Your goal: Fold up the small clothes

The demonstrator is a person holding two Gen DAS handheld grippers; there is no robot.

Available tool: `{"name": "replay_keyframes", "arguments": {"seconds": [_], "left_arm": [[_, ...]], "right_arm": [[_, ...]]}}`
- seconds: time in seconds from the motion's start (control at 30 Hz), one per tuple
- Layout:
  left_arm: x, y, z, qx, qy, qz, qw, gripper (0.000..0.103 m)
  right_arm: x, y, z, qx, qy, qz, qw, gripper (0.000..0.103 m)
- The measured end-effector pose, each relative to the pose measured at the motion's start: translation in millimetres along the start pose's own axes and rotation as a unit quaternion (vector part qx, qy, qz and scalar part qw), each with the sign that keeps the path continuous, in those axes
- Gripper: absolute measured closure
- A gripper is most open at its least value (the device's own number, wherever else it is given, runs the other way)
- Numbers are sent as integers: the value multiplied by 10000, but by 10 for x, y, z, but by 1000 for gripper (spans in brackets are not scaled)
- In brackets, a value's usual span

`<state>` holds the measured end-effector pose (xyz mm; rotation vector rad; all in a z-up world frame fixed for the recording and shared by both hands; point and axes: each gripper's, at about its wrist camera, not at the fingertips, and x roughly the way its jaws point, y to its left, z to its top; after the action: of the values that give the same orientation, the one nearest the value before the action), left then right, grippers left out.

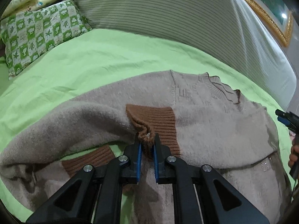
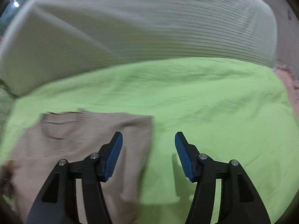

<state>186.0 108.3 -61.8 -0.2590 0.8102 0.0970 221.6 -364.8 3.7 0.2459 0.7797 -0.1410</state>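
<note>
a: where's the sweater?
b: spread on the green sheet, neck toward the striped pillow, one sleeve folded across its chest

a: and the left gripper?
b: nearly closed, its blue pads pinching the brown cuff of that sleeve

a: the right gripper?
b: wide apart, holding nothing, over the sweater's edge and the bare sheet beside it

a: anything else?
b: a green checked pillow lies at the far left
</note>
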Motion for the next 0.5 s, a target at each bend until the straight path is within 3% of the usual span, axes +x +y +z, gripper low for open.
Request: {"name": "replay_keyframes", "arguments": {"seconds": [0.07, 0.1, 0.17, 0.2, 0.23, 0.27, 0.3, 0.43, 0.5], "left_arm": [[-2, 10, -16, 22, 82, 43, 10000, 88], [-21, 18, -19, 8, 131, 43, 9999, 84], [-92, 66, -27, -160, 223, -52, 9996, 74], [-163, 93, -42, -259, 251, -146, 9992, 69], [-245, 113, -66, -330, 248, -222, 9989, 63], [-341, 150, -102, -440, 248, -244, 9984, 46], [-424, 199, -142, -572, 237, -250, 9978, 35], [-599, 460, -302, -1185, 371, -360, 9916, 35], [-607, 703, -392, -1820, 522, -499, 9807, 30]], "right_arm": [[37, 76, -132, -190, 294, 380, 9987, 44], [112, 106, -222, -414, 521, 165, 9976, 44], [351, 104, -420, -1106, 1007, -1012, 9836, 43], [370, 42, -473, -1153, 973, -1151, 9818, 42], [332, -9, -477, -1018, 905, -1149, 9840, 42], [232, -62, -450, -734, 831, -1107, 9876, 42], [162, -56, -438, -643, 744, -1050, 9896, 42], [-298, 138, -426, -662, 164, -556, 9961, 40], [-446, 240, -481, -612, 66, -250, 9978, 39]]}}
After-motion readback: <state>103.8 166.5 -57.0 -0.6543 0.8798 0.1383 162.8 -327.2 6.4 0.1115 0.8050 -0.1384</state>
